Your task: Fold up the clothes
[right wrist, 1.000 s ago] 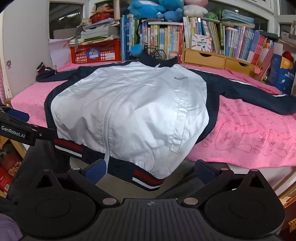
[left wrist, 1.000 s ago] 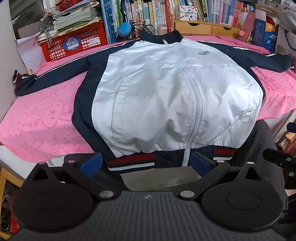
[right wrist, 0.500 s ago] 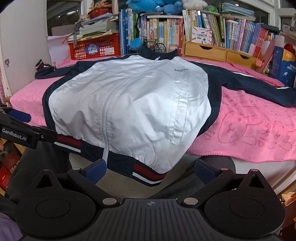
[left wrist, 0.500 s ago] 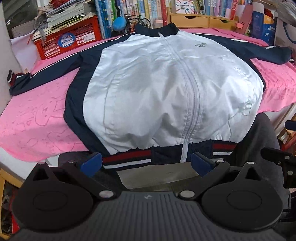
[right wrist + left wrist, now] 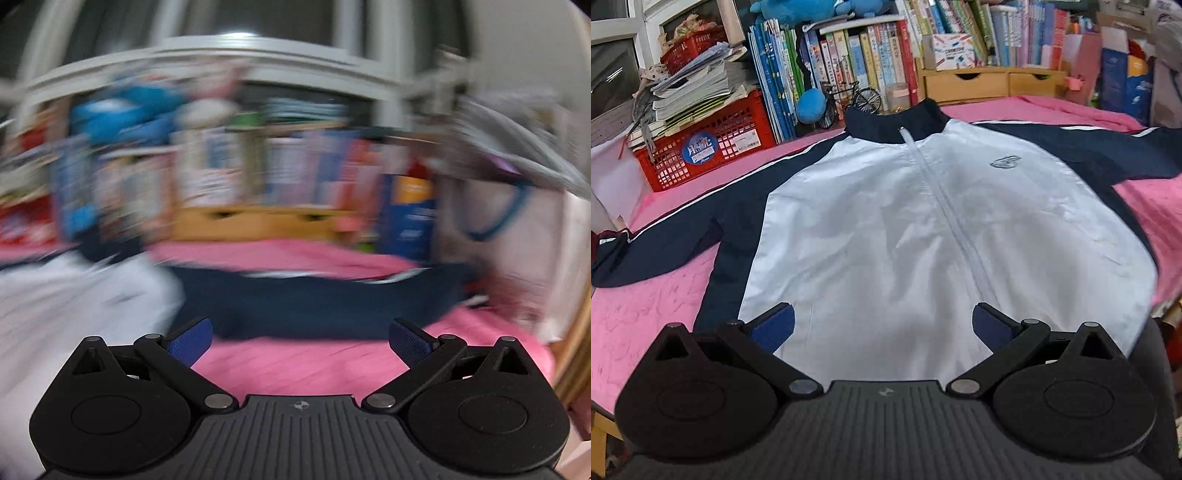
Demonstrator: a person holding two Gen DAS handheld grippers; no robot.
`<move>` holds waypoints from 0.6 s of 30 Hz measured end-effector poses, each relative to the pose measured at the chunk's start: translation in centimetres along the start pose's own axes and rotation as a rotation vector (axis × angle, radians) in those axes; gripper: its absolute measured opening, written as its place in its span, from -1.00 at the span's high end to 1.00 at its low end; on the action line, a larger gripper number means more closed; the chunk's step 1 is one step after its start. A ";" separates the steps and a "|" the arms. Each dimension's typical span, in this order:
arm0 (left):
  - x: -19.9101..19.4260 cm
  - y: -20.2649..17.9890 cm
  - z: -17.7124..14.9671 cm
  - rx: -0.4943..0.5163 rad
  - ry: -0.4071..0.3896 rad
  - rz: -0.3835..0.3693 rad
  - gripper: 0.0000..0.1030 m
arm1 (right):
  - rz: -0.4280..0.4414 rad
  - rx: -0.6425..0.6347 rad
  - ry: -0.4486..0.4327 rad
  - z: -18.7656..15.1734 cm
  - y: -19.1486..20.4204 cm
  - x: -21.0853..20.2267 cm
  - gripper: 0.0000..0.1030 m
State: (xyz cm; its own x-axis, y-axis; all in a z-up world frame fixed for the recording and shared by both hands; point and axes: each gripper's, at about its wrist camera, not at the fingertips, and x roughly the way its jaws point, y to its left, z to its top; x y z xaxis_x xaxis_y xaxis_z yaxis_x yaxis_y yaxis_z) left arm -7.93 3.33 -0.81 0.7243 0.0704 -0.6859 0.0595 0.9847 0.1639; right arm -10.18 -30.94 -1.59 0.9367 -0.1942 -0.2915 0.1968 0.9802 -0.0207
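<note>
A white and navy zip-up jacket (image 5: 923, 236) lies flat, front up, on a pink cloth (image 5: 639, 317), both sleeves spread out to the sides. My left gripper (image 5: 882, 325) is open and empty above the jacket's lower front. My right gripper (image 5: 299, 345) is open and empty above the pink cloth (image 5: 314, 362), close to the jacket's navy right sleeve (image 5: 317, 299). The right wrist view is badly blurred. The jacket's white body (image 5: 74, 302) shows at its left.
A red crate (image 5: 705, 147) with stacked papers stands at the back left. Books (image 5: 857, 62), a small bicycle model (image 5: 853, 99) and wooden drawers (image 5: 990, 83) line the back. Boxes (image 5: 1123, 81) stand at the back right.
My left gripper has moved up and forward from the hem to over the jacket's lower front. My right gripper has swung fast to the right, toward the right sleeve.
</note>
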 end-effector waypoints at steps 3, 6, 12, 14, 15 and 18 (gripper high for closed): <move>2.0 0.0 0.5 -0.011 0.040 0.024 -1.00 | -0.098 0.161 0.008 0.8 -4.9 4.9 -1.00; 3.4 0.7 0.9 -0.043 0.062 0.022 -1.00 | -0.149 0.343 0.028 1.1 -9.3 9.5 -1.00; 4.2 3.0 1.6 -0.117 0.064 -0.006 -1.00 | -0.185 0.587 0.098 1.0 -15.0 17.7 -0.99; 4.1 4.0 1.8 -0.145 0.054 -0.008 -1.00 | -0.202 0.587 0.156 1.1 -15.7 20.1 -0.61; 4.1 4.5 1.9 -0.156 0.049 -0.001 -1.00 | -0.200 0.589 0.189 1.3 -15.8 21.2 -0.02; 4.2 6.2 1.8 -0.184 0.040 0.021 -1.00 | -0.177 0.598 0.221 2.2 -14.6 22.0 0.82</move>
State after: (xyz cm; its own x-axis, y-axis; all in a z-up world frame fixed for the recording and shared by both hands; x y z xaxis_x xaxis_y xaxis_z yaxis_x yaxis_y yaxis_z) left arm -3.31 9.44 -1.43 0.6958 0.0936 -0.7121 -0.0845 0.9953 0.0482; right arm 8.19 -49.56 -5.59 0.8065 -0.2759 -0.5230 0.5291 0.7315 0.4300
